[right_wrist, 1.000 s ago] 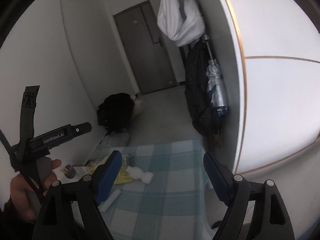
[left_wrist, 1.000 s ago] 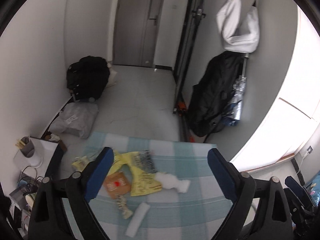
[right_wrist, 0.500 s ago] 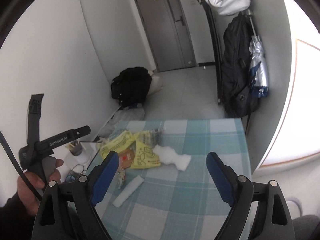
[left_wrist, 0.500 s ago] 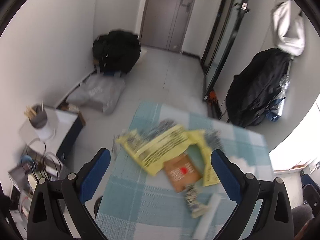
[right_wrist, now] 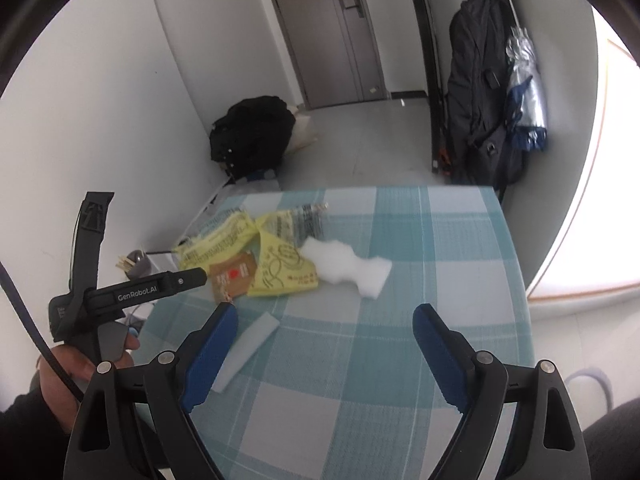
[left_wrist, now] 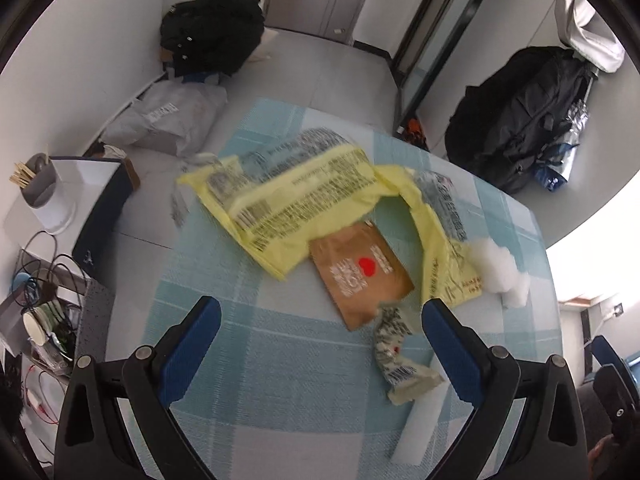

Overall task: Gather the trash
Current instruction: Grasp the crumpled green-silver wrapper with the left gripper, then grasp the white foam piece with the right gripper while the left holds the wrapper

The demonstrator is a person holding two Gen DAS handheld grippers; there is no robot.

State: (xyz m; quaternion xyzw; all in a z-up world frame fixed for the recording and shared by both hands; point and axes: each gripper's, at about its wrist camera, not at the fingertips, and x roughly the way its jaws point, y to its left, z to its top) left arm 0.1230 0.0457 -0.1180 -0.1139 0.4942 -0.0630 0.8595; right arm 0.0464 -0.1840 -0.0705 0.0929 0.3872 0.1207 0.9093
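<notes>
The left gripper point(left_wrist: 318, 320) is hanging above the bench point(left_wrist: 280, 380), which is wearing a blue and white checked cloth. Its fingers point(left_wrist: 192, 344) are standing wide apart and are holding nothing. Just ahead of them the trash is lying in a loose pile: a big yellow wrapper point(left_wrist: 296, 196) is spreading across the far part, and a brown packet point(left_wrist: 360, 272) with a red heart is lying partly under it, closer to the right finger. A small crumpled wrapper point(left_wrist: 394, 344) is sitting just beside the right finger, and a white foam strip point(left_wrist: 420, 432) is lying next to it, partly behind that finger. A lump of white foam point(left_wrist: 498, 272) is resting beyond the right finger.

The right gripper point(right_wrist: 324, 320) is also pointing down at the bench, its fingers point(right_wrist: 436, 344) spread wide and empty. The foam strip point(right_wrist: 248, 344) is lying just behind its left finger, and the pile is farther ahead, to the left. A hand point(right_wrist: 80, 364) is gripping the left gripper's handle.
</notes>
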